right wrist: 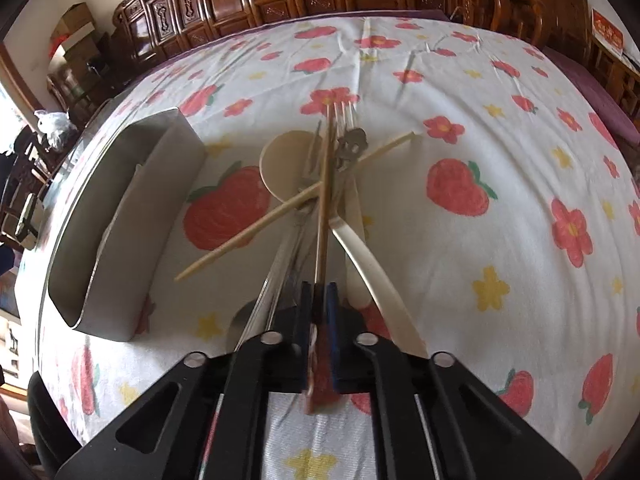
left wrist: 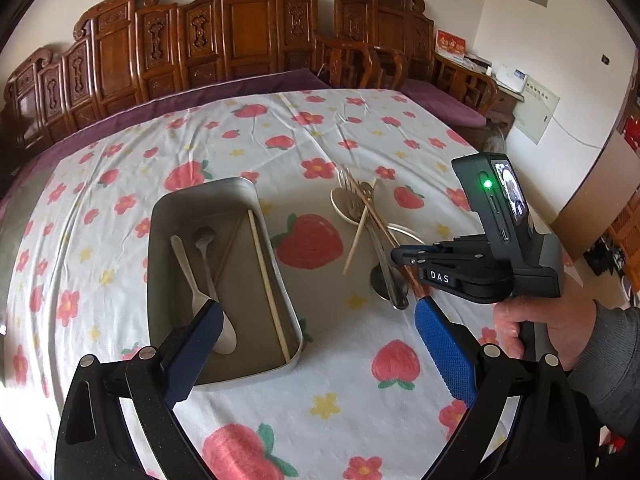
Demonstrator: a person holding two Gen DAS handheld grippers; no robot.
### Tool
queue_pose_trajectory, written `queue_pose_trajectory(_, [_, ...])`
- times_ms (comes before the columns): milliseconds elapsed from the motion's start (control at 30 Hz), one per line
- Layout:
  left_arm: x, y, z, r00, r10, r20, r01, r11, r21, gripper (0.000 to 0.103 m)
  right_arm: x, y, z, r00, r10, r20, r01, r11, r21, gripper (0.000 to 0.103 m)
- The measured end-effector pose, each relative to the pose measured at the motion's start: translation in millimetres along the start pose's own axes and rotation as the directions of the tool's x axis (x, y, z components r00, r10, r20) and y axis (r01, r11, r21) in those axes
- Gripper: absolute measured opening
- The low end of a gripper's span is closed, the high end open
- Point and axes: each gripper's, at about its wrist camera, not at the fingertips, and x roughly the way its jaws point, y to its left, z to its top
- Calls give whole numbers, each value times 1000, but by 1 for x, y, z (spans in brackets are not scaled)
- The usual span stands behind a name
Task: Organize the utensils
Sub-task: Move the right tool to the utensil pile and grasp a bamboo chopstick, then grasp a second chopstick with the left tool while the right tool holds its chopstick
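Nearest the lens, the right gripper (right wrist: 320, 312) had its fingers clamped on the near end of a reddish-brown chopstick (right wrist: 324, 200). That chopstick ran forward across a pile of utensils (right wrist: 320, 184) on the tabletop (right wrist: 480, 100), which was covered with a white cloth printed with strawberries and flowers. The pile comprised a cream spoon (right wrist: 284, 164), a pale chopstick (right wrist: 256, 232) lying crosswise, a metal fork (right wrist: 340, 120) and a white spoon handle (right wrist: 372, 264); all overlapped one another.

From the left wrist view, the left gripper (left wrist: 316, 344) hovered above the cloth with its blue-padded fingers (left wrist: 444, 352) wide apart and nothing between them. A metal tray (left wrist: 160, 240) lay just beside the pile, to its left. The tray held a white spoon (left wrist: 200, 292), a metal spoon (left wrist: 204, 240), a dark chopstick (left wrist: 230, 248) and a pale chopstick (left wrist: 268, 280) lying along its right wall. A hand (left wrist: 548, 328) in a grey sleeve held the right gripper's handle. Carved wooden furniture (left wrist: 240, 40) stood behind the tabletop.
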Motion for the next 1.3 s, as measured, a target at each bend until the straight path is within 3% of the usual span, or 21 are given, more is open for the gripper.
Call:
queue_pose_trajectory(400, [17, -22, 14, 1000, 10, -28, -9, 999, 44, 93, -59, -30, -33, 992, 73, 107, -80, 995, 65, 6])
queue_pose_trajectory(633, [41, -33, 30, 998, 8, -57, -5, 998, 61, 92, -83, -52, -59, 989, 75, 130, -84, 994, 67, 6])
queue_pose_trajectory(900, [76, -44, 45, 993, 17, -114, -6, 995, 95, 69, -92, -64, -75, 988, 68, 138, -77, 995, 61, 6])
queue_pose_trajectory(1033, [98, -47, 49, 988, 29, -151, -13, 994, 109, 65, -96, -66, -79, 988, 64, 138, -72, 996, 55, 6])
queue_pose_trajectory(1167, [120, -49, 51, 978, 37, -205, -11, 992, 128, 42, -101, -68, -83, 988, 66, 138, -74, 996, 49, 6])
queue_pose_trajectory(1300, [137, -50, 56, 970, 59, -235, -22, 988, 155, 40, -103, -68, -86, 989, 61, 133, -66, 997, 36, 6])
